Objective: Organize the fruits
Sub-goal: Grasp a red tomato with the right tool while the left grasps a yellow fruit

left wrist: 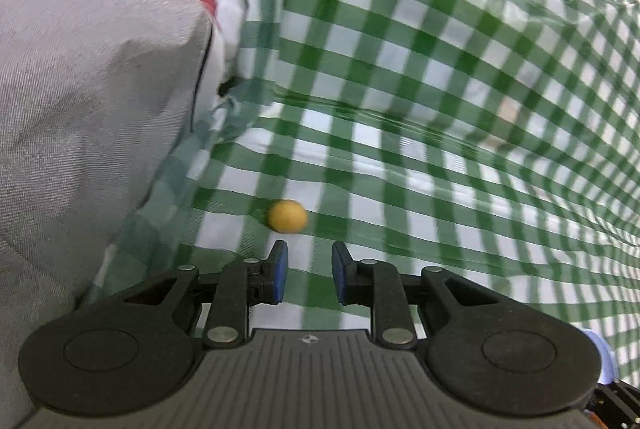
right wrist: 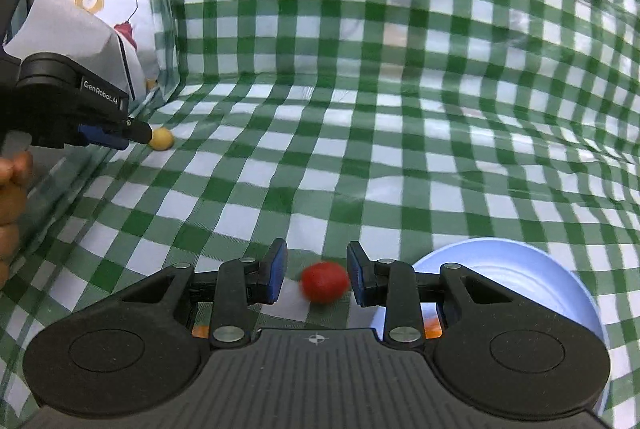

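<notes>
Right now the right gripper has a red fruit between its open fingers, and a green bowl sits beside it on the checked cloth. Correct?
Not quite: the bowl is light blue, not green. The right wrist view shows it beside the right gripper, whose open fingers flank the red fruit on the checked cloth.

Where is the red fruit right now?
In the right wrist view the red fruit lies on the checked cloth between the right gripper's fingers, just left of the blue bowl.
</notes>
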Motion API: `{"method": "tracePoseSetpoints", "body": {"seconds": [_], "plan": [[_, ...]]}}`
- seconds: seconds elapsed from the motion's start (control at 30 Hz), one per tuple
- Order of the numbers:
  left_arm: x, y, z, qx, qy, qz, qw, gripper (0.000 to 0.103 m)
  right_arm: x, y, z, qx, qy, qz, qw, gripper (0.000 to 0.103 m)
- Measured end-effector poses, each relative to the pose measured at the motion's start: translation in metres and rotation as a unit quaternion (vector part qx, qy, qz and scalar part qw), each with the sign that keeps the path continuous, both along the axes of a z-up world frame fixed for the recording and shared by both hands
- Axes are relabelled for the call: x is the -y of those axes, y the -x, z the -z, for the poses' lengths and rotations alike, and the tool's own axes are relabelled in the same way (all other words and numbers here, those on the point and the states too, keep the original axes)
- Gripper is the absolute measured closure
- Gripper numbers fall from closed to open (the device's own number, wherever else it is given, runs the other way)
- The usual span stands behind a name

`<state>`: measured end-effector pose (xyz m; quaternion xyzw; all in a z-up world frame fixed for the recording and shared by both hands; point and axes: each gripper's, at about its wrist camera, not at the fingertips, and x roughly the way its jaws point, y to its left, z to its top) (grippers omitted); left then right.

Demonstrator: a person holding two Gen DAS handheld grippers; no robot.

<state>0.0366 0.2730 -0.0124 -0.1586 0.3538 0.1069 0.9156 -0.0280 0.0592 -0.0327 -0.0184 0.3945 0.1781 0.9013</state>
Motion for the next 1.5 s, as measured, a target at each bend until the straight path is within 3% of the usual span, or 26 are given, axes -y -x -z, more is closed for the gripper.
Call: {"method": "tracePoseSetpoints", "body": {"seconds": [0.27, 0.37, 0.73, 0.77, 0.87, 1.0, 1.17, 1.27, 1.5], "plan": [[0.003, -0.014, 0.015, 0.037, -0.02, -0.005, 0.9991, 0.074, -0.013, -0.007, 0.02, -0.018, 0.024, -0.012, 0.999, 0.059], [0.009, -0.019, 0.025, 0.044, -0.049, -0.003, 0.9978, 0.064, -0.016, -0.007, 0.026, -0.019, 0.038, -0.014, 0.999, 0.056], [0.005, -0.036, 0.041, 0.04, -0.083, -0.014, 0.9957, 0.065, -0.024, -0.011, 0.042, -0.022, 0.074, -0.015, 0.997, 0.055], [0.005, -0.037, 0.041, 0.04, -0.084, -0.014, 0.9955, 0.071, -0.024, -0.012, 0.042, -0.022, 0.074, -0.015, 0.997, 0.056], [0.004, -0.038, 0.04, 0.036, -0.087, -0.009, 0.9955, 0.072, -0.025, -0.012, 0.042, -0.019, 0.075, -0.015, 0.997, 0.069], [0.004, -0.034, 0.028, 0.033, -0.083, -0.013, 0.9959, 0.072, -0.025, -0.014, 0.038, -0.012, 0.062, -0.008, 0.998, 0.069], [0.02, -0.027, 0.018, -0.01, -0.05, 0.017, 0.9986, 0.072, -0.024, -0.011, 0.027, -0.003, 0.028, -0.008, 1.0, 0.069], [0.044, -0.023, 0.019, -0.033, -0.076, 0.053, 0.9952, 0.072, -0.024, -0.012, 0.027, -0.013, 0.019, -0.008, 1.0, 0.069], [0.072, -0.021, 0.024, -0.06, -0.094, 0.088, 0.9898, 0.072, -0.022, -0.016, 0.028, -0.033, 0.007, 0.003, 0.999, 0.069]]}}
